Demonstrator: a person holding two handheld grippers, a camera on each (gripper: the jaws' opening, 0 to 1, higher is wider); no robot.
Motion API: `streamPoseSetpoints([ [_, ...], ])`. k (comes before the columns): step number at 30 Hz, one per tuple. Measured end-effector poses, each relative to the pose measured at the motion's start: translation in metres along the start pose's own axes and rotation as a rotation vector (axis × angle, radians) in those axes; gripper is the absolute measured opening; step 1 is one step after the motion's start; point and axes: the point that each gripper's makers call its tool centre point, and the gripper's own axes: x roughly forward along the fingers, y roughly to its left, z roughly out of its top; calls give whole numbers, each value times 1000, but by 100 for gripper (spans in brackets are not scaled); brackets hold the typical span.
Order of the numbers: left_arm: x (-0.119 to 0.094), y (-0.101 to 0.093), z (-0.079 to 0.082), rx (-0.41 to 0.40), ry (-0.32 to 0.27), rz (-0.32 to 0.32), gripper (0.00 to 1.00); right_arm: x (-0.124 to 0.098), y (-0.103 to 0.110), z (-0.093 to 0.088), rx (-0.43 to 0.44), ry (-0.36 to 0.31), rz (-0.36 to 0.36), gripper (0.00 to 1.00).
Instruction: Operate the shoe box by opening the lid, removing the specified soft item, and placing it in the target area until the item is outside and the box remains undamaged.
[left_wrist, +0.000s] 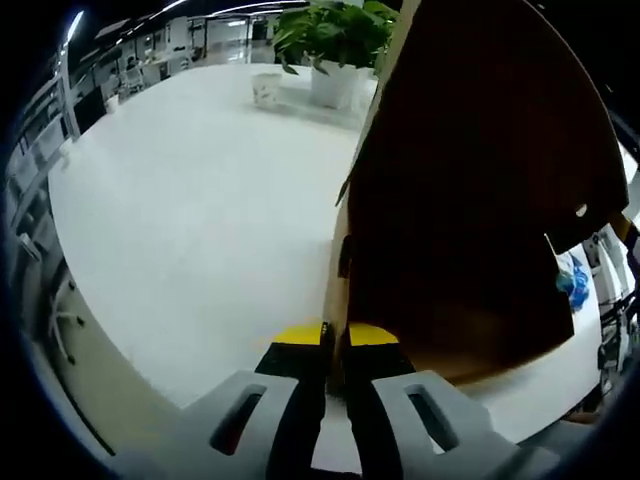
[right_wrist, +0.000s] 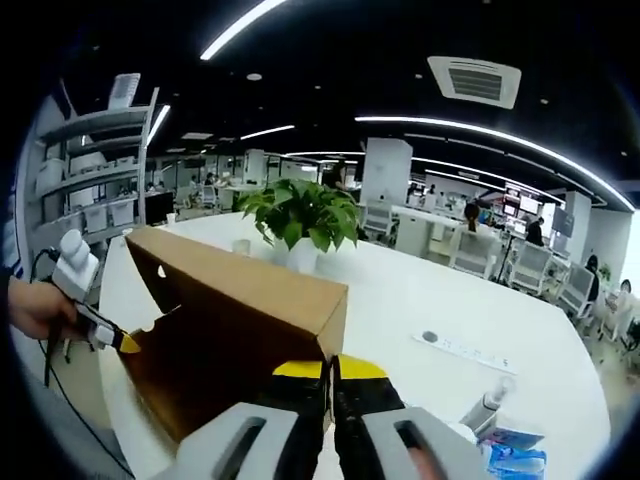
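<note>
Both tongs clench the brown shoe box (right_wrist: 235, 345) on the white table (left_wrist: 200, 220): left gripper (left_wrist: 335, 335) pinches a box edge, right gripper (right_wrist: 331, 368) grips the corner nearest the potted plant (right_wrist: 300, 225).

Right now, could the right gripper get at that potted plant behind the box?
Probably not directly: the cardboard box stands between the right gripper and the potted plant, and its jaws look shut at the box's edge.

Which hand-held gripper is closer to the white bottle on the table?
Right. The right hand-held gripper is beside the bottle; the left hand-held gripper is across the box, at its far end.
</note>
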Motion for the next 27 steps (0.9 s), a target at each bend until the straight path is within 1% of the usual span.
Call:
streamPoseSetpoints([
  [4, 2, -1, 1, 12, -4, -7, 4, -3, 1, -3, 9, -6, -13, 0],
  [9, 3, -2, 3, 3, -14, -23, 4, -8, 4, -10, 9, -1, -16, 0],
  [11, 3, -2, 3, -5, -27, -39, 5, -10, 5, -13, 13, 0, -18, 0],
  [14, 2, -6, 1, -6, -43, -74, 5, -15, 4, -16, 36, -12, -47, 0],
  [15, 2, -6, 1, 6, -48, -82, 5, -17, 4, -18, 64, -22, -55, 0],
  [16, 2, -6, 0, 14, -49, -87, 5, -17, 4, -20, 71, -22, -58, 0],
  [21, 0, -7, 1, 16, -58, -122, 6, -20, 9, -28, 70, -14, -55, 0],
  [25, 1, -8, 1, 22, -61, -134, 7, -21, 12, -34, 67, -4, -50, 0],
  [27, 1, -8, 1, 24, -61, -142, 7, -23, 13, -37, 80, -4, -49, 0],
])
